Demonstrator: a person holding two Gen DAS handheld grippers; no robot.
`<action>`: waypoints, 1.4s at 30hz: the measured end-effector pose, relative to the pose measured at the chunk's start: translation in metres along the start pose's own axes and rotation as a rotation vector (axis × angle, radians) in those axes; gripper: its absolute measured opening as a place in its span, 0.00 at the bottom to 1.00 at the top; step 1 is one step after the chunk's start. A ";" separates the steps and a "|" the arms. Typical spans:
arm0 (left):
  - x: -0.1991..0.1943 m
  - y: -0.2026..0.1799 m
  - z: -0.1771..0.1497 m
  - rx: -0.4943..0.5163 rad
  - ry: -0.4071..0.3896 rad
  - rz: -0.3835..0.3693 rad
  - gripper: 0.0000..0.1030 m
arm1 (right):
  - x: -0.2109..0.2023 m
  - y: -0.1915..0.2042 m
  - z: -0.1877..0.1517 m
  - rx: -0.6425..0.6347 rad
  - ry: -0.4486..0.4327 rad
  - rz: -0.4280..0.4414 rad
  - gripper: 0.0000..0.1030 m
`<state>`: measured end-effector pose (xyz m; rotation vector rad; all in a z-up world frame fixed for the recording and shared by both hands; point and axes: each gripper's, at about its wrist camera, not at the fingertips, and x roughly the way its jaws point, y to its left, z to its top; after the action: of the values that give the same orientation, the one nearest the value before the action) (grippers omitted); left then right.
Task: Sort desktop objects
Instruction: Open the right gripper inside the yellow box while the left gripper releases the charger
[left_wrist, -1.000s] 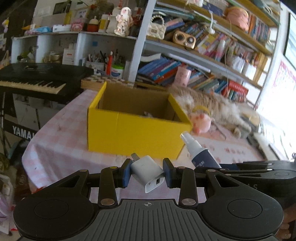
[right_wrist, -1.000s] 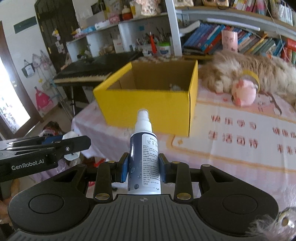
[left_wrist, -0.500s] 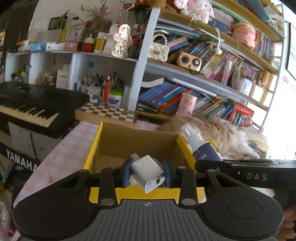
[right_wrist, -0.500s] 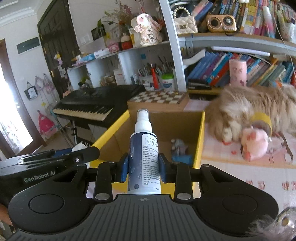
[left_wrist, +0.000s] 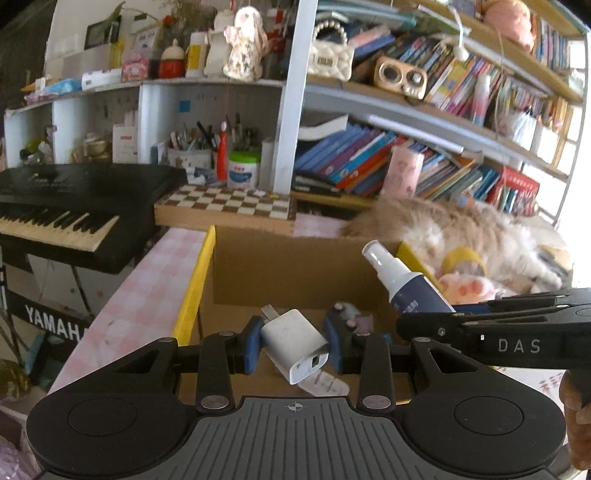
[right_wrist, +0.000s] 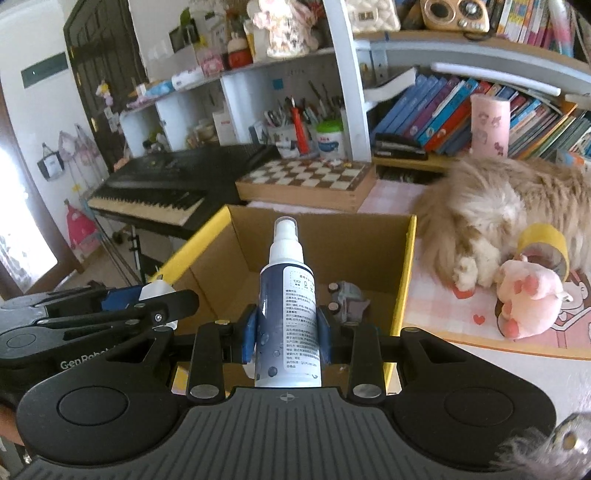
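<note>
Biggest thing here is the yellow cardboard box, open top, plain brown inside, parked on the pink checked tablecloth as the drop bin, I'd guess. Both held items hang over its opening. The right gripper is clamped on a smooth navy spray bottle, upright with its white nozzle on top. The left gripper pinches a glossy white USB charger, tilted. A small toy car already sits on the box floor.

Daylight floods in from blown-out windows at the frame edges. Fisheye bends the shelves strongly. The piano side sits dim; the background is slightly soft.
</note>
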<state>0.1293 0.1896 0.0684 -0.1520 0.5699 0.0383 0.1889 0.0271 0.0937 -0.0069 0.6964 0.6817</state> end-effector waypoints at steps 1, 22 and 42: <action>0.004 0.000 0.000 0.001 0.011 0.002 0.33 | 0.005 -0.001 0.000 -0.007 0.015 0.005 0.29; 0.060 -0.005 -0.009 0.136 0.196 0.021 0.34 | 0.071 0.008 -0.002 -0.368 0.217 0.016 0.29; 0.042 -0.003 0.000 0.025 0.073 0.017 0.63 | 0.096 0.003 0.000 -0.413 0.334 0.062 0.29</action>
<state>0.1651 0.1859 0.0456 -0.1247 0.6441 0.0425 0.2409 0.0842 0.0371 -0.4903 0.8663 0.8859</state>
